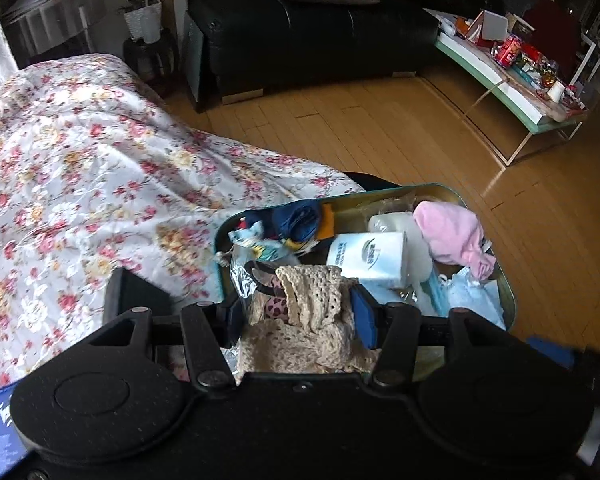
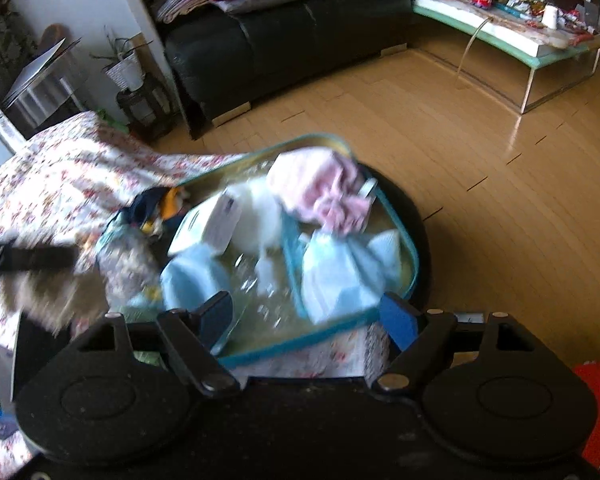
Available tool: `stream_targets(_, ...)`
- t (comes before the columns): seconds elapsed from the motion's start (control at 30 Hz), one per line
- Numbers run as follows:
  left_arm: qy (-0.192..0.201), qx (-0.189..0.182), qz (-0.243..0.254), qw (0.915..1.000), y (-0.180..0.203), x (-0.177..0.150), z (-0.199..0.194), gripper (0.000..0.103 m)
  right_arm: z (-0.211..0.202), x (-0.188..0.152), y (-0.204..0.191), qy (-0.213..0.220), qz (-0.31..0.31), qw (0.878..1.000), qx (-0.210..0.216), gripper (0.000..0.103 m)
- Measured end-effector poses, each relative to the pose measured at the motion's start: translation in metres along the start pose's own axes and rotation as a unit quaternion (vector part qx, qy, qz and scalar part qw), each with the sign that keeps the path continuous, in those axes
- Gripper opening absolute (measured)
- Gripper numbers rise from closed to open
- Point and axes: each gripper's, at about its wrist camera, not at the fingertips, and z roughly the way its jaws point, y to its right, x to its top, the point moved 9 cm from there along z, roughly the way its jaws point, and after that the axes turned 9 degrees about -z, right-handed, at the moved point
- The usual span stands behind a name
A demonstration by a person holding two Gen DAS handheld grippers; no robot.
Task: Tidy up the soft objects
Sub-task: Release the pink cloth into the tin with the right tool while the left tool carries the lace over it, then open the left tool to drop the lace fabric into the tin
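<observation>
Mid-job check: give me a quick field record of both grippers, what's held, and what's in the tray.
left gripper: shut on cream crochet cloth
right gripper: open, nothing between its fingers, above tray's near edge
tray: teal-rimmed, on floral cover
tray contents: pink cloth, white tissue pack, light blue masks, dark blue fabric
</observation>
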Motion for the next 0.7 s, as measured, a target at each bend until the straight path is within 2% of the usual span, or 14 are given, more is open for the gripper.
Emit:
stream_targets(0.1,-0.003,0.000,0.000,1.0000,0.006,0.006,0.010,0.055,-0.001,-0.009,-0.009,-0.003,-0.004,1.000,0.006,0.081)
stream_targets(0.17,-0.003,0.003,-0.005,1.0000,0.007,0.008,0.016,0.070,-0.001,-0.014,-0.014,-0.008,-0.006,1.000,0.009,0.081)
stream_targets(0.27,0.003,0.009,-0.012,0.9999,0.005,0.008,0.019,0.078,0.001,-0.019,-0.020,-0.012,-0.011,1.000,0.005,0.081)
stream_targets(0.4,0.002,0.024,-0.013,0.9996,-0.003,-0.001,0.016,0.078,0.002,-0.023,-0.025,-0.015,-0.021,1.000,-0.004,0.081)
stream_targets(0.7,0.029,0.072,-0.010,0.9969,-0.025,-0.021,-0.012,0.083,0.000,-0.021,-0.031,-0.018,-0.044,0.999,-0.019,0.081)
